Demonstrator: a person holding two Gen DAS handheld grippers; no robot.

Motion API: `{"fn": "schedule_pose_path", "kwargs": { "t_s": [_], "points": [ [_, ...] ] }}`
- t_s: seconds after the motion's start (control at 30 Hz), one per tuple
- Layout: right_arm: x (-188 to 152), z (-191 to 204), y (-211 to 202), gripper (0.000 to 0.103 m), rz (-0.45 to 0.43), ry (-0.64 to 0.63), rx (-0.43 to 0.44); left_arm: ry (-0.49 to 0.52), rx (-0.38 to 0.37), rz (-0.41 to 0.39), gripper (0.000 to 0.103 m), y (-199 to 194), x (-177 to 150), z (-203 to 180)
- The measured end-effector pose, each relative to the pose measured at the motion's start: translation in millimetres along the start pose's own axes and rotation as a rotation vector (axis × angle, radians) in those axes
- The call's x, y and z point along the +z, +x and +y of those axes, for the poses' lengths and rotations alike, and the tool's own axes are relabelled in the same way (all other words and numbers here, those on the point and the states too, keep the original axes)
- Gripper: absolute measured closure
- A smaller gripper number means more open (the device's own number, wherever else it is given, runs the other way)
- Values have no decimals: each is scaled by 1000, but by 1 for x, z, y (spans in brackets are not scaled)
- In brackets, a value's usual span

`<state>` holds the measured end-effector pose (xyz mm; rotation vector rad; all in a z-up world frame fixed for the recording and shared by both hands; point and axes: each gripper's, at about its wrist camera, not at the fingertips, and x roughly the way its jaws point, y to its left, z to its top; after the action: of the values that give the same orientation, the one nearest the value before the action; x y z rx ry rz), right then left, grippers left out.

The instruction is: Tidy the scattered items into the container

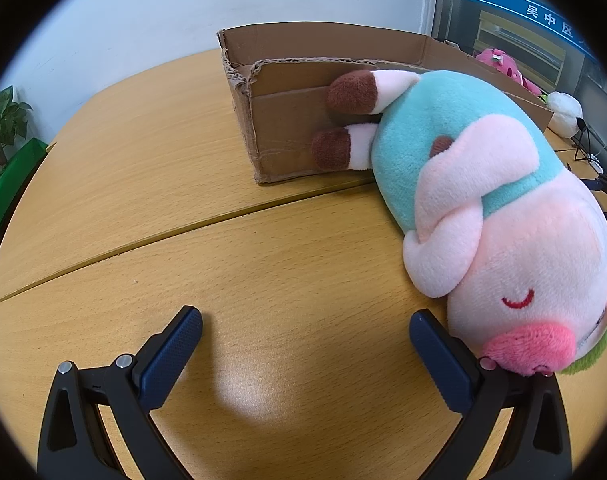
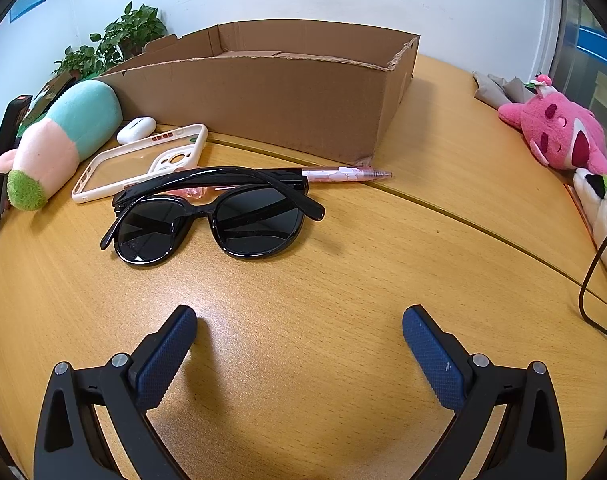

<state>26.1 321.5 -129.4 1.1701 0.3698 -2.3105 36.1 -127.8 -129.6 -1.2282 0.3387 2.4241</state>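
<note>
Scattered items all lie outside the brown cardboard box (image 2: 263, 92): both the left gripper (image 1: 305, 344) and right gripper (image 2: 299, 340) gape wide, empty. Black sunglasses (image 2: 211, 220), pink pen (image 2: 343, 174), clear phone case (image 2: 143, 160), white earbud case (image 2: 136, 130) and pink-and-teal plush pig (image 1: 483, 208) lie before it; nothing seems tidied yet.

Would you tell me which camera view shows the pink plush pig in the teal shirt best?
The left wrist view: the pink plush pig in the teal shirt fills its right side, showing face, arm and feet. The right wrist view shows it small at the left edge, face hidden.
</note>
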Motion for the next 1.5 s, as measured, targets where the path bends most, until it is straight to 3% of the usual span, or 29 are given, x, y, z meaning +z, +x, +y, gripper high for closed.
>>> {"fn": "schedule_pose_path", "kwargs": {
  "t_s": [0.63, 0.7, 0.8, 0.97, 1.07, 1.13, 1.2, 1.3, 1.43, 1.5],
  "points": [
    [-11, 6, -9, 0, 1, 119, -96, -28, 11, 9, 1, -4, -4, 1],
    [-13, 9, -11, 0, 7, 148, -115, -61, -24, 8, 1, -11, -6, 2],
    [-13, 21, -18, 0, 23, 164, -108, -115, -75, -57, 1, -41, -4, 6],
    [18, 64, -57, 0, -124, 195, 14, -167, -123, -130, 1, -86, 22, 2],
    [52, 104, -71, 0, -216, 164, 92, -195, -242, -136, 1, -91, 44, -7],
    [73, 131, -73, 0, -252, 142, 149, -210, -338, -113, 1, -83, 63, -15],
    [90, 158, -67, 0, -256, 131, 213, -201, -374, -81, 1, -71, 77, -24],
    [106, 190, -48, 0, -228, 133, 263, -197, -379, -11, 1, -48, 91, -33],
    [115, 209, -13, 0, -149, 201, 308, -303, -419, 165, 1, -10, 93, -24],
    [117, 213, 0, 0, -118, 238, 322, -346, -436, 208, 1, 3, 88, -18]
  ]
}}
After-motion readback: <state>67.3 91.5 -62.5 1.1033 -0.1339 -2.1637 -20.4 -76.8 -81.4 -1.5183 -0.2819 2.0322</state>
